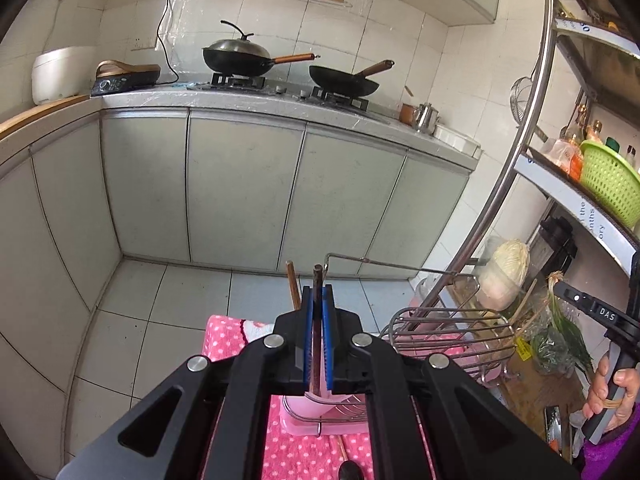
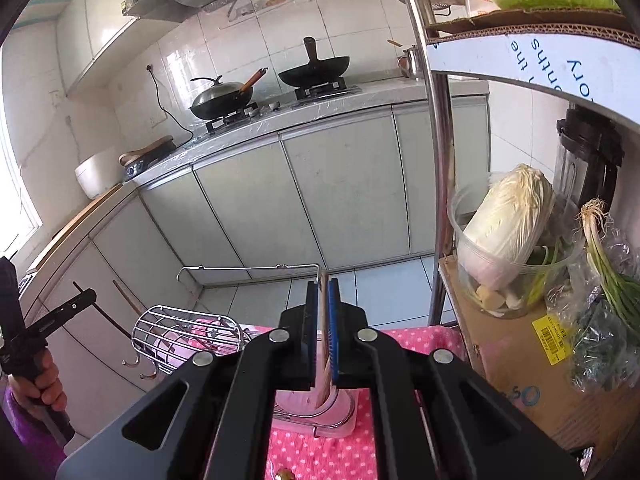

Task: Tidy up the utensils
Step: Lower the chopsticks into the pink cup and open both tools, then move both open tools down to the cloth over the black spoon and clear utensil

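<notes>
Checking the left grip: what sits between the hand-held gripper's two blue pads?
A dark brown wooden utensil handle, clamped upright, seen in the left wrist view.

Bright daylight, tile glare, fisheye-warped edges

Left gripper point(image 1: 318, 312): matte black body, two angled linkage arms w/ triangular cut-outs, four round silver pivot bolts, fingers point(image 1: 307, 336) lined w/ blue ribbed pads.

Right gripper point(image 2: 324, 312): same build, black links, triangular cut-outs, four silver bolts, blue pads on black fingers point(image 2: 333, 332).

Left-wrist view, far right edge: right hand point(image 1: 612, 392), bare skin, purple sleeve below it, on a grey-black handle; black bar above marked "DAS".

Right-wrist view, left edge: left hand point(image 2: 40, 384), bare skin, purple sleeve, black handle, white lettering too small to read.
</notes>
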`<state>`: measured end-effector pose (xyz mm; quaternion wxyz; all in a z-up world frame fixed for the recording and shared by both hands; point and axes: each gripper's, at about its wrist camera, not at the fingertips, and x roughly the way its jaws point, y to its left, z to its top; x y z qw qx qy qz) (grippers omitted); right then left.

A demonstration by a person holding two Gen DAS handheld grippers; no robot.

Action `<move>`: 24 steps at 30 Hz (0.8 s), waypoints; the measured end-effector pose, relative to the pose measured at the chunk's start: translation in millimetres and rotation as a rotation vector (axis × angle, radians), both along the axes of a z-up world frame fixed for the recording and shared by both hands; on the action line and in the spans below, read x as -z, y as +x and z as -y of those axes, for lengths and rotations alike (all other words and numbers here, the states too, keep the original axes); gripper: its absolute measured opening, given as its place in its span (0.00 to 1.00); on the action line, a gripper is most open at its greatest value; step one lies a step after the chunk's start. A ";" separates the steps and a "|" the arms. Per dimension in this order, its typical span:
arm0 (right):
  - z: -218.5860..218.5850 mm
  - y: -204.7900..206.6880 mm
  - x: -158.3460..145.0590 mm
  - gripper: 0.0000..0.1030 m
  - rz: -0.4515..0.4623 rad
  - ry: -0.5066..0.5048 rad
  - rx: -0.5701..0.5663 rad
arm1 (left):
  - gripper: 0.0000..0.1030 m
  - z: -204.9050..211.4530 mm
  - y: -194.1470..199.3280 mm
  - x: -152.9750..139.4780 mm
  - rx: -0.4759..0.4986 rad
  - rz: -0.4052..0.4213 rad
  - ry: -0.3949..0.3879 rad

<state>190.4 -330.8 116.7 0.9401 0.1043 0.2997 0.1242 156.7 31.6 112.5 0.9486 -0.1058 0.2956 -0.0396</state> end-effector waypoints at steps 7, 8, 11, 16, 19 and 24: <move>5.0 -3.3 10.2 0.05 -0.014 0.034 -0.006 | 0.04 -1.3 25.0 41.1 -0.011 -0.110 -0.017; 5.3 -4.2 9.9 0.05 -0.014 0.039 -0.008 | 0.04 -1.2 27.3 44.9 -0.013 -0.118 -0.017; 5.4 -10.8 8.7 0.05 -0.002 0.056 -0.017 | 0.04 -0.4 32.5 53.2 -0.022 -0.135 -0.018; 5.3 -24.8 3.9 0.05 0.013 0.093 -0.053 | 0.34 -2.8 31.9 55.8 -0.051 -0.139 -0.028; 4.6 -34.5 2.4 0.05 0.018 0.102 -0.064 | 0.47 -7.0 23.5 49.9 -0.059 -0.108 -0.056; -0.2 -56.5 6.4 0.21 0.016 0.107 -0.092 | 0.48 -10.8 1.7 41.2 -0.048 -0.082 -0.083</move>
